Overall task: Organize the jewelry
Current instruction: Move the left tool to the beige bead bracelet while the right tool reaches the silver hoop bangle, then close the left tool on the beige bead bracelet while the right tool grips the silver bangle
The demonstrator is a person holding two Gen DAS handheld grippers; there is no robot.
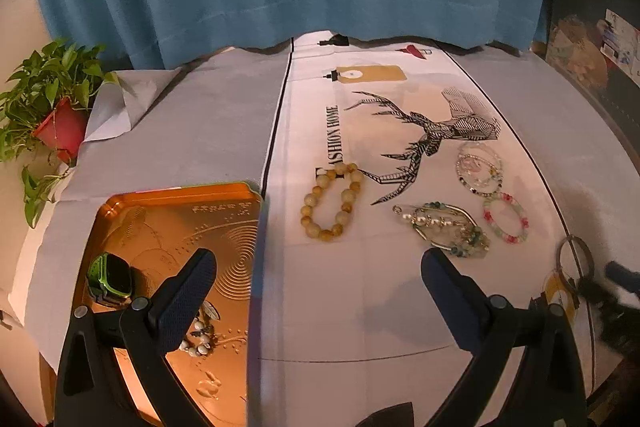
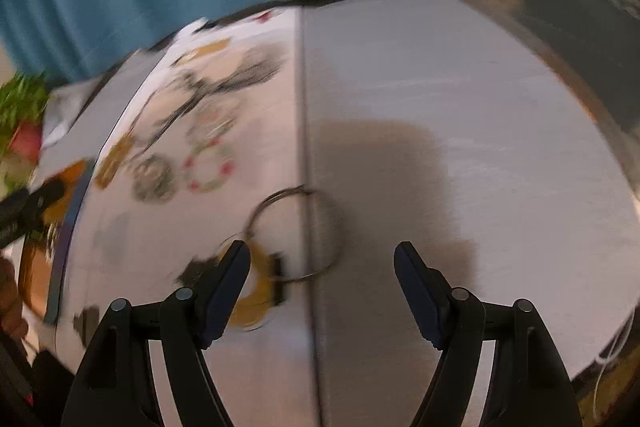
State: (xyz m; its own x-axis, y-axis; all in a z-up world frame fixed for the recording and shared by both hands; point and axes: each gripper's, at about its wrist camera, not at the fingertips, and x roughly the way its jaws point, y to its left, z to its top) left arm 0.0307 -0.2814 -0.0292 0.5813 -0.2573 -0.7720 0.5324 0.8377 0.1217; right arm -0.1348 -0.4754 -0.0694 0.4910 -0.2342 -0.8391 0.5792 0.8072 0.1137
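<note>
A thin metal ring (image 2: 298, 235) lies flat on the table (image 2: 460, 107), just ahead of the right claw (image 2: 322, 267) and slightly toward its left finger, straddling the cloth seam (image 2: 306, 99). The right claw is nearer to it than the left, tilts steeply down, jaws wide and empty. The left claw (image 1: 318, 281), also wide and empty, hovers well left of the ring, over the edge of the tin (image 1: 180, 199).
</note>
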